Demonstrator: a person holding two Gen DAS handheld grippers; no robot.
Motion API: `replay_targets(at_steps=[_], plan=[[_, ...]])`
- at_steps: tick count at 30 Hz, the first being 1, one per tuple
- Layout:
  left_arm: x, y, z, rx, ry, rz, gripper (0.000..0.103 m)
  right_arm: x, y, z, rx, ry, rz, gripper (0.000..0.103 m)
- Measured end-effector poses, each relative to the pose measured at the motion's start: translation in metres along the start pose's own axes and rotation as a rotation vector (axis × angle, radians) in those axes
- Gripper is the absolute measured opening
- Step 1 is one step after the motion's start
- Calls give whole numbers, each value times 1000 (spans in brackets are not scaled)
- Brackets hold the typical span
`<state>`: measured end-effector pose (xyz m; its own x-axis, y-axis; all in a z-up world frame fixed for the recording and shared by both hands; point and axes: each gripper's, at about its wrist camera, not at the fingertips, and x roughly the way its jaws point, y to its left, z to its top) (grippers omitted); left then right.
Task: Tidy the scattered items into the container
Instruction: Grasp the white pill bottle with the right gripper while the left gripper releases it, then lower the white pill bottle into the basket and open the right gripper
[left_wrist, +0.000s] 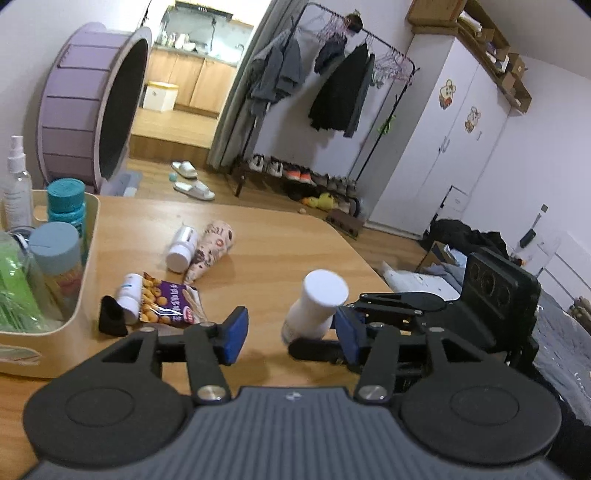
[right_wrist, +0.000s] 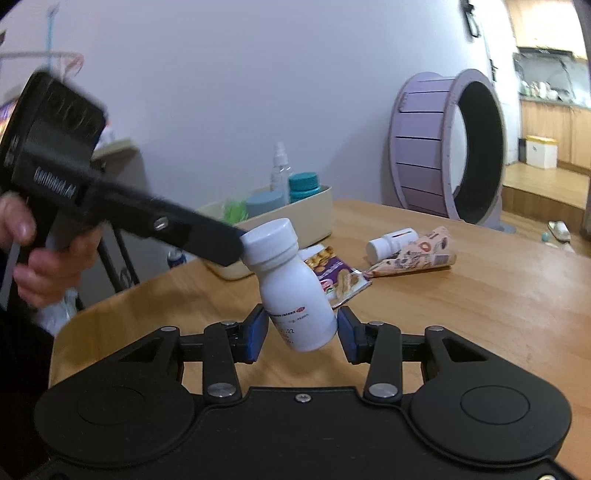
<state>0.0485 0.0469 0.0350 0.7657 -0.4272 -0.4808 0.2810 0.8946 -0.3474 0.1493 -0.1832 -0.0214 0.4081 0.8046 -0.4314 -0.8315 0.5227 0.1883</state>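
A white pill bottle (right_wrist: 295, 295) with a white screw cap leans to the left between the blue pads of my right gripper (right_wrist: 301, 332), which is shut on its lower body. In the left wrist view the same white bottle (left_wrist: 317, 306) stands nearer the right-hand pad of my left gripper (left_wrist: 291, 338). That gripper is open, with its left pad well clear of the bottle. From the right wrist view, one black finger of the left tool (right_wrist: 207, 236) touches the cap. The cream container (left_wrist: 88, 236) sits at the table's left.
The container (right_wrist: 325, 199) holds a spray bottle (left_wrist: 16, 184), a teal-capped bottle (left_wrist: 66, 203) and a blue-lidded jar (left_wrist: 55, 251). On the wooden table (left_wrist: 295, 240) lie a small white bottle (left_wrist: 181, 247), a patterned cone pouch (left_wrist: 210, 251), a snack packet (left_wrist: 173, 302) and a white tube (left_wrist: 129, 295).
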Motion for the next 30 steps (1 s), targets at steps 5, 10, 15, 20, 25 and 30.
replay_targets(at_steps=[5,10,15,20,25,30], plan=[[-17,11,-15,-22,-58,63,52,-4,-5,4,55,-26,3,41],[-40,26,-33,-59,-119,166,53,-4,-3,13,89,-58,33,41],[-64,36,-41,-33,-194,302,55,7,5,27,102,-67,63,41],[-88,54,-41,-66,-250,341,56,31,24,44,81,-56,97,41],[-105,69,-37,-108,-288,366,57,64,43,66,52,-47,137,41],[-116,79,-35,-139,-310,382,57,100,56,81,53,-44,180,41]])
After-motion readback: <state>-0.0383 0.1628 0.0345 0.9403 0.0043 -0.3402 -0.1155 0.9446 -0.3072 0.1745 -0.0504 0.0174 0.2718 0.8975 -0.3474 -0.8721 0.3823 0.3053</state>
